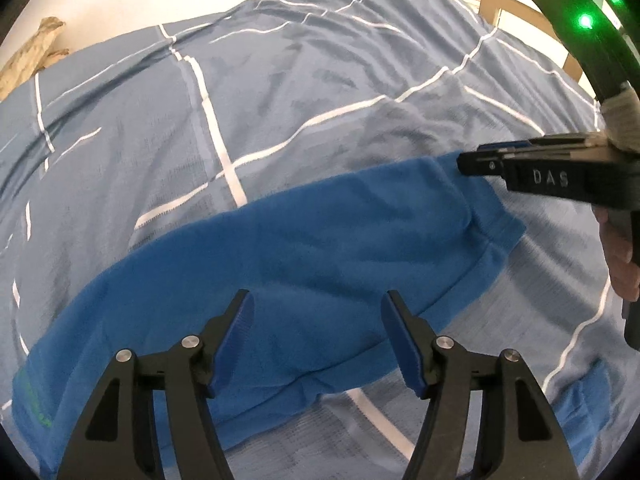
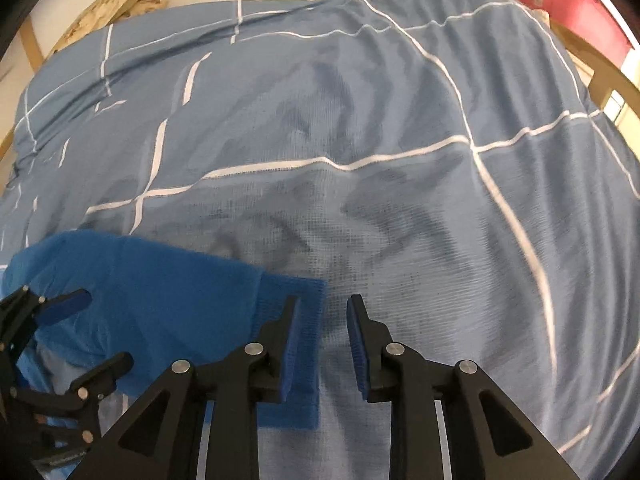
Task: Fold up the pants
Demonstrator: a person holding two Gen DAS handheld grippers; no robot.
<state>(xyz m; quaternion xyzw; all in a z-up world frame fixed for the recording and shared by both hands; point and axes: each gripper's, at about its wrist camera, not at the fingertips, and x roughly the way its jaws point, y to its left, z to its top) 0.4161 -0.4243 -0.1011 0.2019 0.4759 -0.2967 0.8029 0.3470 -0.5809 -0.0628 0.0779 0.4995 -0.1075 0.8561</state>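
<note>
Both claws, left (image 1: 317, 334) and right (image 2: 322, 346), gape empty over the bright blue knit pants (image 1: 280, 248) on the checked blue bedspread (image 2: 360, 120), so each should pinch one hem corner squarely before lifting

The pants (image 1: 280, 248) are soft matt knit cloth. The bed cover (image 2: 360, 120) is thin woven cotton-like fabric — creased, dull. Each tool (image 1: 318, 344) is matt black plastic with shiny metal pins and ribbed blue pads (image 2: 358, 352).

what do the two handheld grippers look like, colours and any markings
Both the left gripper and right gripper have matte black plastic linkage arms with silver round pivot pins and ribbed blue pads lining the jaws. In the left wrist view the right gripper's black body shows white lettering reading DAS, with green lights glowing above it.
</note>
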